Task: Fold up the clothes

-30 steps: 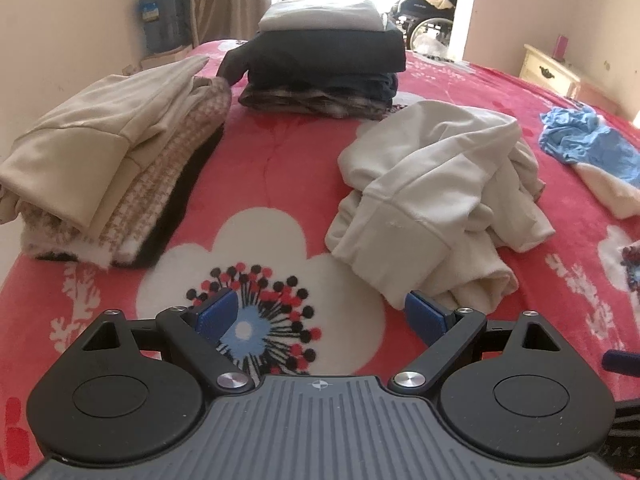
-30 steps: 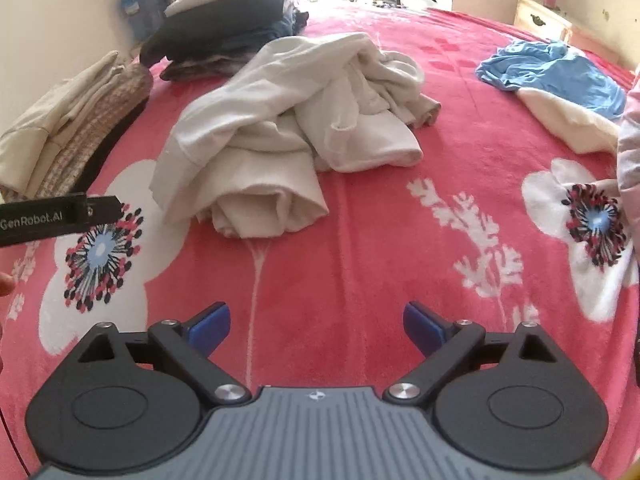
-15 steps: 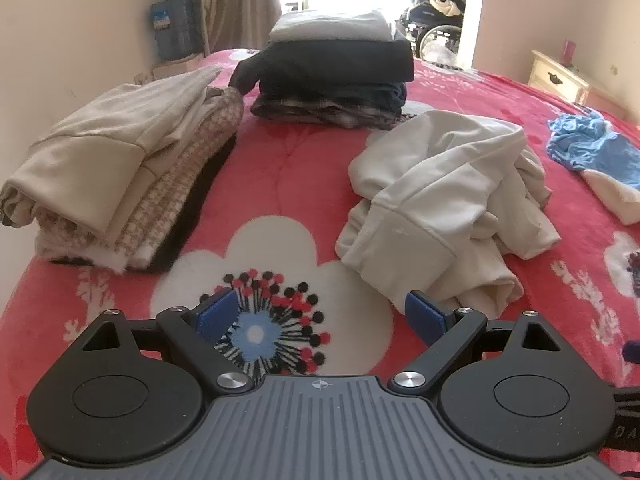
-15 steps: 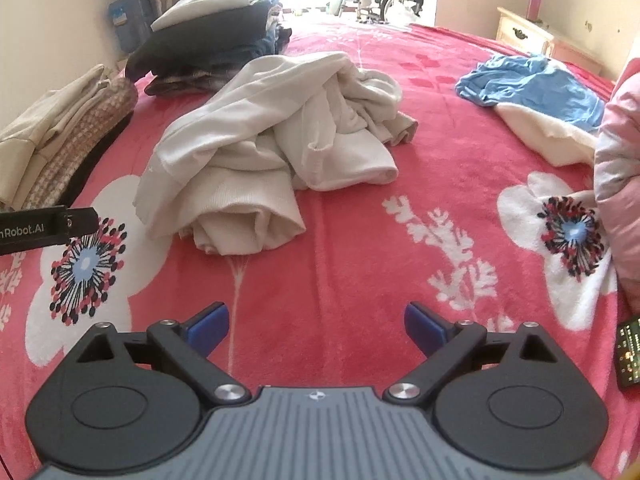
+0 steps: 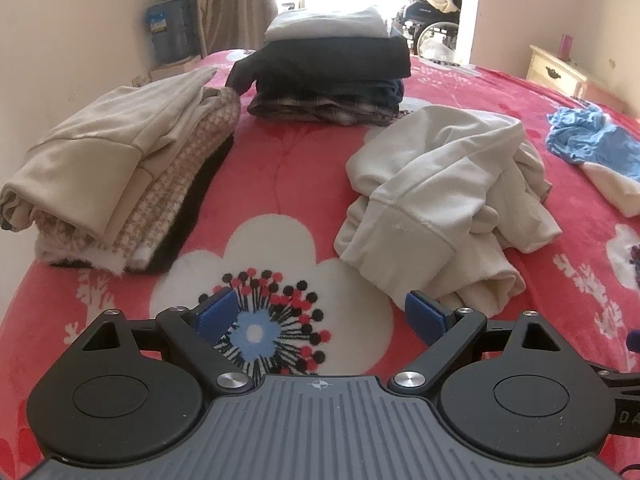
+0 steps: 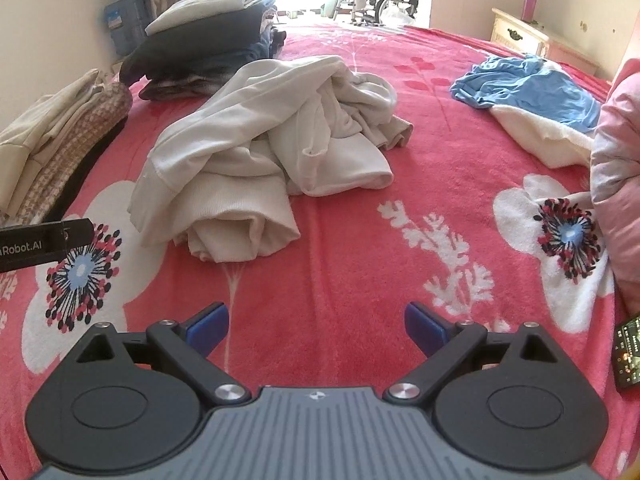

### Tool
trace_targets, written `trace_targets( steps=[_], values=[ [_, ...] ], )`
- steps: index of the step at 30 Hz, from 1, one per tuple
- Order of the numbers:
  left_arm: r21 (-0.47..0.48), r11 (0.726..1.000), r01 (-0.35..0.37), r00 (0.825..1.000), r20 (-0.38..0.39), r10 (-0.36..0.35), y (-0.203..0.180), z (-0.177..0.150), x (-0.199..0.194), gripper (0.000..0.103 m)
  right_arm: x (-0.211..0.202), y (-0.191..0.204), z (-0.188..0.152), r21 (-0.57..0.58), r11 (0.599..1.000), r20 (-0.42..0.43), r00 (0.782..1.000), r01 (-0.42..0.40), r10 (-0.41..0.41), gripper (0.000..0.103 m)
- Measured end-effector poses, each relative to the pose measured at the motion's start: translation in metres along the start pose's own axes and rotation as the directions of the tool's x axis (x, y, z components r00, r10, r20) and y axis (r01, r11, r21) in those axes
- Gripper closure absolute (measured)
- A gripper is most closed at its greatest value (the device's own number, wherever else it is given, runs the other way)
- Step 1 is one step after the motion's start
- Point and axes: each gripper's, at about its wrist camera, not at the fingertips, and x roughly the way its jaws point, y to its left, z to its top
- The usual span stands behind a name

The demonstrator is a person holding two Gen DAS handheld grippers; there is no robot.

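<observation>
A crumpled cream sweatshirt [image 5: 436, 196] [image 6: 264, 168] lies in a heap on the red flowered blanket [image 5: 280, 160]. My left gripper [image 5: 322, 316] is open above the blanket, the heap just ahead and to its right, its right pad [image 5: 424, 316] close to a cuff. My right gripper [image 6: 316, 324] is open over bare blanket [image 6: 352, 264], the heap ahead and left. A folded beige stack [image 5: 120, 176] lies at the left. A folded dark stack [image 5: 332, 72] with a pale garment on top stands at the back.
A blue garment [image 6: 532, 92] over a white one lies far right, beside a pink padded item [image 6: 616, 184]. A dark device [image 6: 628, 356] rests at the right edge. A nightstand [image 6: 528, 38], a doorway with a wheelchair [image 5: 436, 28], and a blue crate [image 5: 172, 28] lie beyond the bed.
Both grippers have pulled back and risen a little from the cream heap; it now sits slightly farther off. Both stay open. The clothes have not moved.
</observation>
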Motion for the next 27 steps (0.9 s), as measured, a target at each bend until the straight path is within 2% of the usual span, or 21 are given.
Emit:
trace_targets(
  steps=[27],
  values=[
    [0.01, 1.0, 0.01, 1.0, 0.009, -0.01, 0.0, 0.0, -0.003, 0.011, 0.0, 0.008, -0.001, -0.003, 1.0, 0.005, 1.0, -0.003, 0.003, 0.006]
  ],
)
